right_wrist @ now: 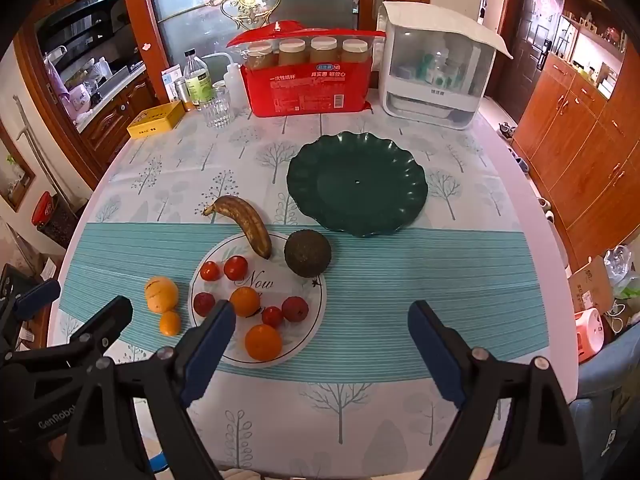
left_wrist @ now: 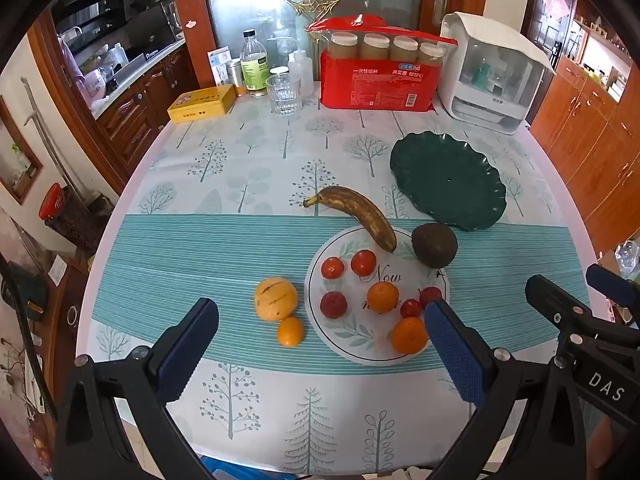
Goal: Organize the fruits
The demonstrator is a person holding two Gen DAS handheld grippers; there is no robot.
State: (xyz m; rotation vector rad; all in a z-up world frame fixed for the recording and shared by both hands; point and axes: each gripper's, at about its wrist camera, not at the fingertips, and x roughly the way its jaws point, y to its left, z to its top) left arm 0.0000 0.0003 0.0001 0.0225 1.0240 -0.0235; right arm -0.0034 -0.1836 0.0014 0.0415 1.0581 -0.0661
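Note:
A white plate [left_wrist: 348, 340] [right_wrist: 304, 332] holds several small red fruits and two small oranges [left_wrist: 409, 335] [right_wrist: 263, 342]. A brown banana [left_wrist: 360, 214] [right_wrist: 246, 218] rests with its tip on the plate's far rim. A dark avocado [left_wrist: 435, 245] [right_wrist: 307, 253] lies right of the plate. A yellow-orange fruit [left_wrist: 276, 298] [right_wrist: 161, 294] and a small orange [left_wrist: 290, 331] [right_wrist: 170, 323] lie left of the plate. An empty green plate [left_wrist: 448, 178] [right_wrist: 357, 182] sits further back. My left gripper [left_wrist: 320, 344] and right gripper [right_wrist: 320, 340] are open, empty, above the table's near part.
At the table's far edge stand a yellow tin [left_wrist: 202, 103], a glass [left_wrist: 284, 94], bottles [left_wrist: 253, 65], a red pack of paper cups [left_wrist: 378, 76] and a white appliance [left_wrist: 492, 72]. Wooden cabinets [right_wrist: 580, 128] line the right.

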